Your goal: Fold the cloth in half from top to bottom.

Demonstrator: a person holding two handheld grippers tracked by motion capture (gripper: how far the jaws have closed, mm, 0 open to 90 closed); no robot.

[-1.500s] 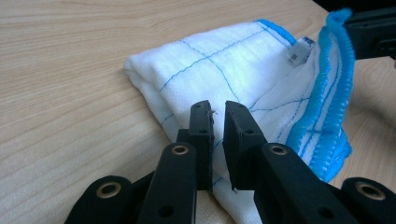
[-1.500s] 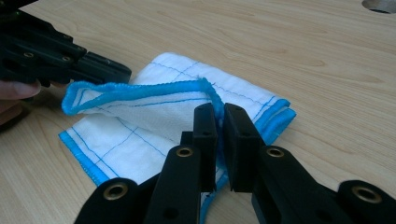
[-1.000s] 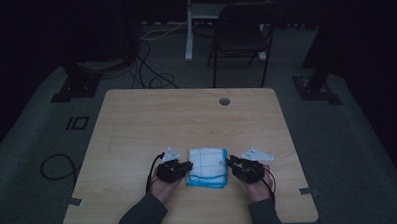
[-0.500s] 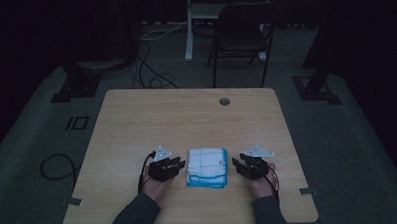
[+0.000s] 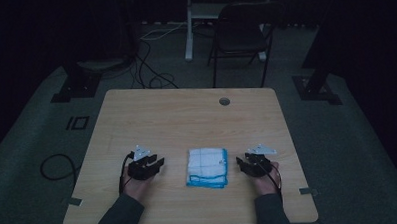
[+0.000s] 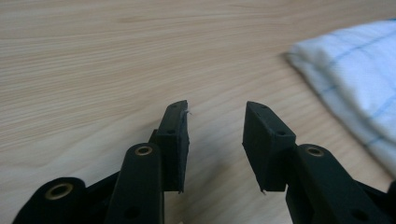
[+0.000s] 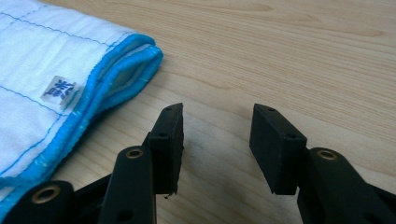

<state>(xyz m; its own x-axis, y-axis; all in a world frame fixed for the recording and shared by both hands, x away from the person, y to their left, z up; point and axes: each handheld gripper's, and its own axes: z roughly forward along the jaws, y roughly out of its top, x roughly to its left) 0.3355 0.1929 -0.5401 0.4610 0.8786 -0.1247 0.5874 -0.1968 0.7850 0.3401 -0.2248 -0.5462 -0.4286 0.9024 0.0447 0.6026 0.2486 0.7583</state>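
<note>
R gripper view is showing a small label (image 7: 59, 87) on the folded cloth (image 7: 51, 93); high view isn't resolving it. Cloth is lying btwn left gripper (image 5: 156, 166) and right gripper (image 5: 242, 163), touching neither. Both have just been opening, jaws standing apart w/ nothing btwn them.

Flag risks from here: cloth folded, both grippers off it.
1. The folded cloth has loose layered blue edges at its near end; a gripper coming back in might catch one layer and undo the fold.
2. The left gripper and right gripper, jaws just opening and empty, sit low over the table; pads could scrape it.
3. Trailing cables near both hands could snag.
</note>
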